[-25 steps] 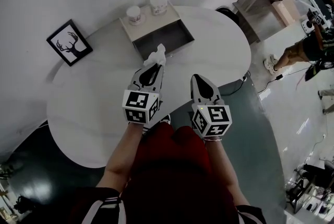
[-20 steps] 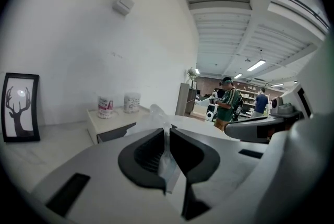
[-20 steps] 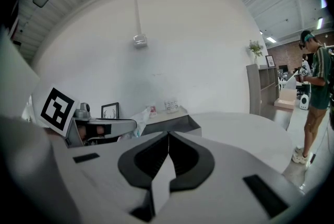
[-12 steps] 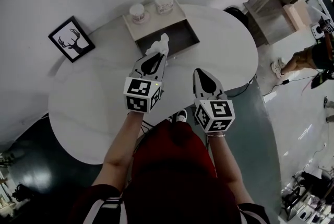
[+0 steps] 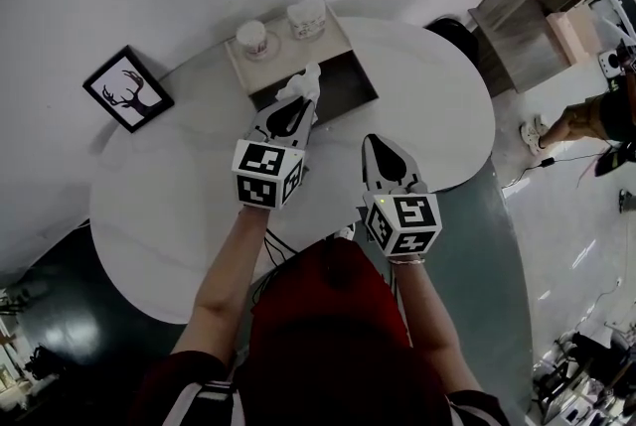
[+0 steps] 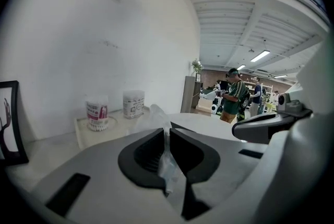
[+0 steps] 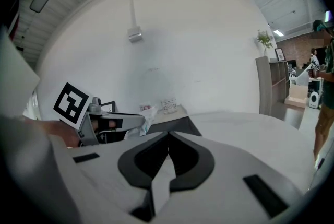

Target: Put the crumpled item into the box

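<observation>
Two hand-held grey tongs reach over a white kidney-shaped table (image 5: 149, 206); the left gripper (image 5: 296, 104) has its jaws narrowed onto a crumpled translucent white plastic wrapper (image 5: 301, 82), which sticks up past the tips right at the near rim of the dark open-topped rectangular box (image 5: 348, 86); the right gripper (image 5: 373, 144), jaws pressed together on nothing, hovers apart to the right, above bare tabletop close to the table's inward-curving near edge. Two small white labelled jars (image 5: 251, 37) stand on the box's pale far ledge; a black-framed deer picture (image 5: 127, 87) sits well left, with wide bare tabletop between.
</observation>
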### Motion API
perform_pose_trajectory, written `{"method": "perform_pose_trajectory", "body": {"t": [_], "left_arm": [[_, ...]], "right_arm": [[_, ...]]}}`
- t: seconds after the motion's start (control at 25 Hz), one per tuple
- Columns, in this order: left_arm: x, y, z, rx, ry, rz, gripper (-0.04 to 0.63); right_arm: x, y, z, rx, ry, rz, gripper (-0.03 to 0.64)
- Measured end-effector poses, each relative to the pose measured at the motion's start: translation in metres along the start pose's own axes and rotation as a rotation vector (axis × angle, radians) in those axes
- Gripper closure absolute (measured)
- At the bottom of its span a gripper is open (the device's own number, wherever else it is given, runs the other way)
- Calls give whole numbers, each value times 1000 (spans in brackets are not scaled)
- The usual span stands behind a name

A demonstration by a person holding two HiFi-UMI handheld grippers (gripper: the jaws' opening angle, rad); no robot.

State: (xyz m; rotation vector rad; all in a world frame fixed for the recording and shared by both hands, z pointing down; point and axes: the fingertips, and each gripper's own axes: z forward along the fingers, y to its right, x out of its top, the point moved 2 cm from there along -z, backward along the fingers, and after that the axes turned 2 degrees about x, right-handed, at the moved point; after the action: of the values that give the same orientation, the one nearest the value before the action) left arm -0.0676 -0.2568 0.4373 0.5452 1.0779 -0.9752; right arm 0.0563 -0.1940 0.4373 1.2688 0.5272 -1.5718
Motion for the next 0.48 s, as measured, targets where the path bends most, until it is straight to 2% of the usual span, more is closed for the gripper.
{"method": "perform_pose_trajectory", "body": {"t": [0.48], "left_arm": [[-2,0,47,-51,-74,54,541]], "right_arm": [[-9,16,24,-7,-44,22,601]]}}
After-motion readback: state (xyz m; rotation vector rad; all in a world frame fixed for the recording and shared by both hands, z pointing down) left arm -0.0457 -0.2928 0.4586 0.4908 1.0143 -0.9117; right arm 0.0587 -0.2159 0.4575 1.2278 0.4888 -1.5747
